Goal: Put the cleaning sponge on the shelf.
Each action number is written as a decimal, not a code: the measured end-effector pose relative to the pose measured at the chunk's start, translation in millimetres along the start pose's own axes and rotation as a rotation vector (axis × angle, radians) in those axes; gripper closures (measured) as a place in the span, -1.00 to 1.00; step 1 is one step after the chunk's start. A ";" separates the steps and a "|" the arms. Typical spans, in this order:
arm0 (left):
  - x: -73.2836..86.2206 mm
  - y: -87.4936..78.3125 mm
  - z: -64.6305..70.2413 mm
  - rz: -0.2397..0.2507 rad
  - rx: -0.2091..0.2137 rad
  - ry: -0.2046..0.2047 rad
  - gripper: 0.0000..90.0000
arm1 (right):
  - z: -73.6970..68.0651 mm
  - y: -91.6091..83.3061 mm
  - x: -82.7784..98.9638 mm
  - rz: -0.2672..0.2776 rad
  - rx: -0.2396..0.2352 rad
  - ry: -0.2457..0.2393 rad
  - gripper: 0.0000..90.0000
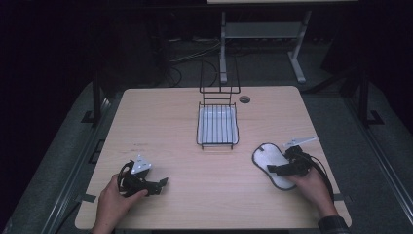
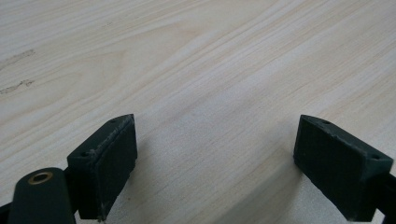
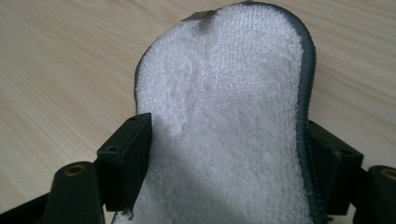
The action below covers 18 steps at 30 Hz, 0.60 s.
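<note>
A white fleecy insole (image 1: 265, 158) with a dark stitched edge lies on the wooden table (image 1: 165, 122) at the right. My right gripper (image 1: 274, 170) sits at its near end. In the right gripper view the insole (image 3: 224, 102) fills the gap between the jaws of the right gripper (image 3: 229, 128), and both pads touch its edges. My left gripper (image 1: 162, 184) rests at the table's front left, held by a hand. In the left gripper view, that gripper (image 2: 215, 123) stands open over bare wood with nothing between its fingers.
A black wire basket (image 1: 198, 127) with a white liner stands at the table's middle back, with a taller wire frame (image 1: 219, 90) behind it. A round cable hole (image 1: 244, 99) lies beside it. A desk frame and cables are on the dark floor beyond.
</note>
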<state>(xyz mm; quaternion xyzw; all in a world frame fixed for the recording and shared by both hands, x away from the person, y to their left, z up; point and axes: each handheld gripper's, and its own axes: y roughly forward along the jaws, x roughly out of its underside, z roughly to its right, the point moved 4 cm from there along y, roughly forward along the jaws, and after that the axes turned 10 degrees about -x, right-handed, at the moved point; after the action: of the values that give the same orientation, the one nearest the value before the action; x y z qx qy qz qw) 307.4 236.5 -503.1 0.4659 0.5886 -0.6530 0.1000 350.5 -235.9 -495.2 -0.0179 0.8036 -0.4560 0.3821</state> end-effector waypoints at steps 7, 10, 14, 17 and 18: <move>0.0 0.0 0.0 0.000 0.000 0.000 -0.72 | 0.2 -6.1 -1.3 0.016 -0.002 -0.012 -0.28; 0.0 0.0 0.0 0.000 0.000 0.001 -0.72 | -0.7 -8.3 -2.0 0.024 0.000 -0.020 -0.21; 0.0 0.0 -0.1 -0.001 0.000 0.002 -0.72 | -3.6 -15.4 -4.4 0.056 0.002 -0.033 0.00; 0.0 0.0 -0.1 0.000 0.000 0.001 -0.72 | -5.9 -20.5 -6.2 0.083 -0.009 -0.039 0.13; 0.0 0.0 -0.1 0.000 0.000 0.001 -0.72 | -6.4 -21.5 -6.5 0.087 -0.012 -0.040 0.15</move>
<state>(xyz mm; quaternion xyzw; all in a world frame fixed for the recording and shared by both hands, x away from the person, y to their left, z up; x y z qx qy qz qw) 307.4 236.6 -503.1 0.4663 0.5888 -0.6527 0.0995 344.2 -241.5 -473.4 0.0053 0.7985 -0.4336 0.4175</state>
